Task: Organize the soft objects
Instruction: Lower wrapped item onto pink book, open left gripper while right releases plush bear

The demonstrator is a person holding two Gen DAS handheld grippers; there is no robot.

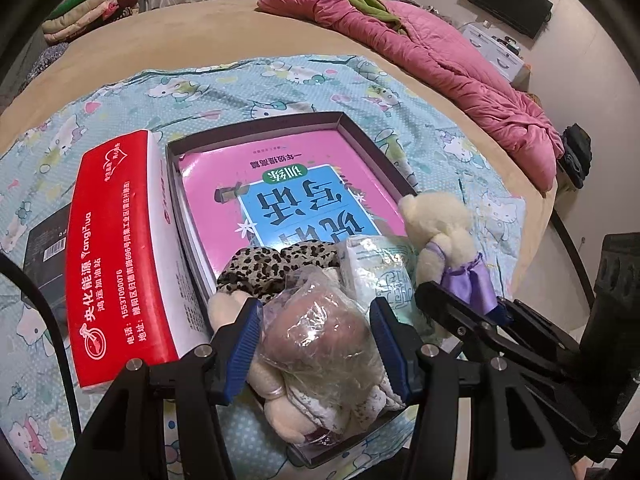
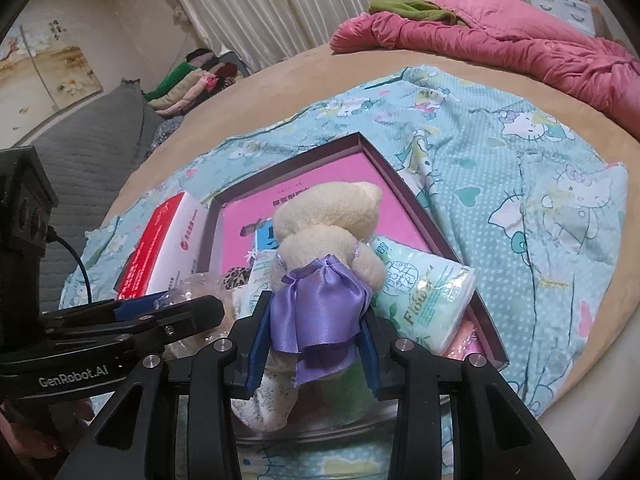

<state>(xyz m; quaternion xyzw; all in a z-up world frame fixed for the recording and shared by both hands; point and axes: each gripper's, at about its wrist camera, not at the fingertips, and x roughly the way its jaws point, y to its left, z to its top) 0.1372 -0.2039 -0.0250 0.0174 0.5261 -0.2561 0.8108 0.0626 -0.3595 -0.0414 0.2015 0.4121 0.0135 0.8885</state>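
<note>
Two cream plush bears sit at the shallow box's (image 1: 352, 128) near edge. One (image 1: 288, 396) is half hidden under a plastic-wrapped bundle (image 1: 316, 332) pinched by the left gripper (image 1: 316, 344). The right gripper (image 2: 312, 348) clamps the other (image 2: 328, 232) by its purple satin skirt.

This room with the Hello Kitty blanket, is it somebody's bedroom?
Most likely a bedroom. There is a big bed with a rumpled pink quilt, folded clothes stacked beside it, and long curtains behind.
</note>
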